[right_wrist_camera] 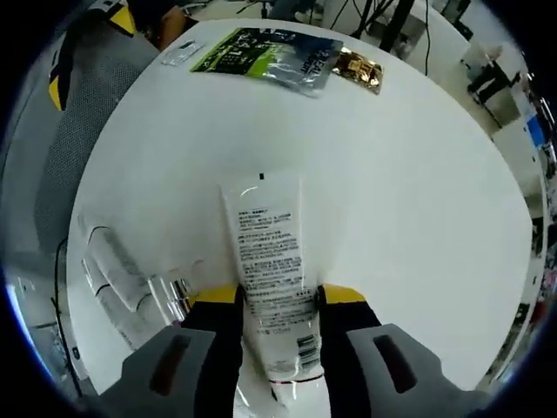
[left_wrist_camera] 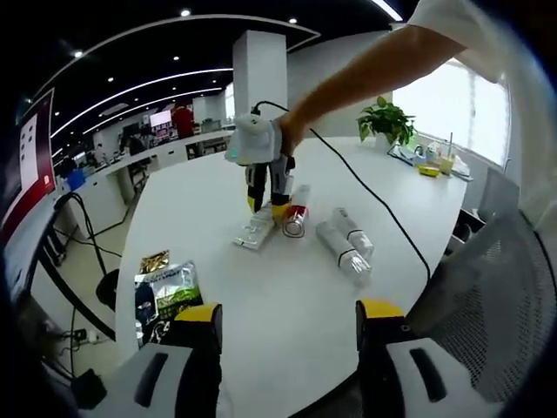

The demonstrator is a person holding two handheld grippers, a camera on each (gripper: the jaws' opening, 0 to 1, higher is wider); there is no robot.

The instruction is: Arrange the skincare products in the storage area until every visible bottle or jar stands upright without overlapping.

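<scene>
1. A white, rounded counter [left_wrist_camera: 261, 296] stands in an open office.
2. Dark ceiling [left_wrist_camera: 157, 52] with strip lights; a white pillar [left_wrist_camera: 259, 74].
3. Bright windows [left_wrist_camera: 452, 104] behind a potted plant [left_wrist_camera: 387, 120].
4. Mesh chair [left_wrist_camera: 492, 305], possibly grey.

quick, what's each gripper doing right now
left gripper: open, holding nothing.
right gripper: jaws around the white tube lying on the table; closed grip cannot be told.

Bright ceiling strips [left_wrist_camera: 130, 87], window [left_wrist_camera: 452, 104] glare; fisheye bending at edges; sharp centre.
</scene>
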